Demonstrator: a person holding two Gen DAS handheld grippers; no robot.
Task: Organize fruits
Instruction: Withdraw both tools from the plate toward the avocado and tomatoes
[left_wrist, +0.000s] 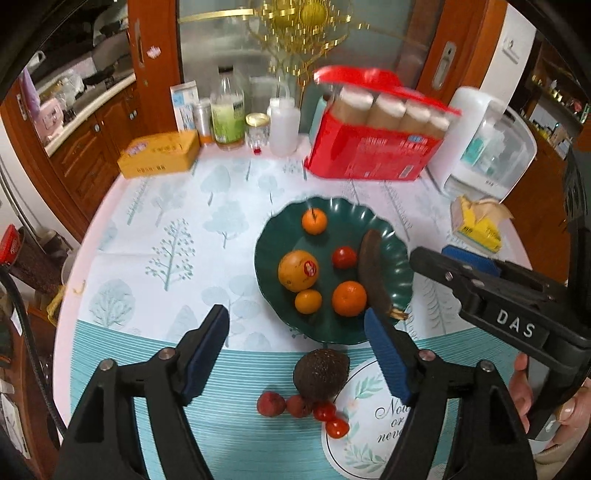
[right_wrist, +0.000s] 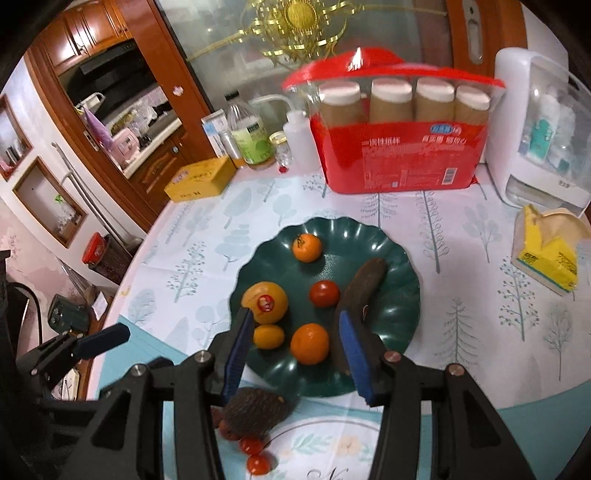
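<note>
A dark green scalloped plate (left_wrist: 391, 254) (right_wrist: 399, 295) holds an orange with a sticker (left_wrist: 297, 270) (right_wrist: 265, 301), three small mandarins, a red tomato (left_wrist: 344, 257) (right_wrist: 324, 293) and a blackened banana (left_wrist: 373, 273) (right_wrist: 364, 284). On the cloth in front of the plate lie an avocado (left_wrist: 320, 373) (right_wrist: 255, 410), two lychees (left_wrist: 271, 404) and two cherry tomatoes (left_wrist: 337, 427) (right_wrist: 258, 463). My left gripper (left_wrist: 295, 350) is open and empty above the avocado. My right gripper (right_wrist: 295, 350) is open and empty over the plate's near edge; it also shows in the left wrist view (left_wrist: 461, 273).
At the table's back stand a red pack of paper cups (right_wrist: 402, 155), a yellow box (right_wrist: 199, 179), bottles and jars (right_wrist: 251, 140) and a white appliance (right_wrist: 539, 140). A yellow tissue pack (right_wrist: 550, 254) lies at the right. The table edge falls off at the left.
</note>
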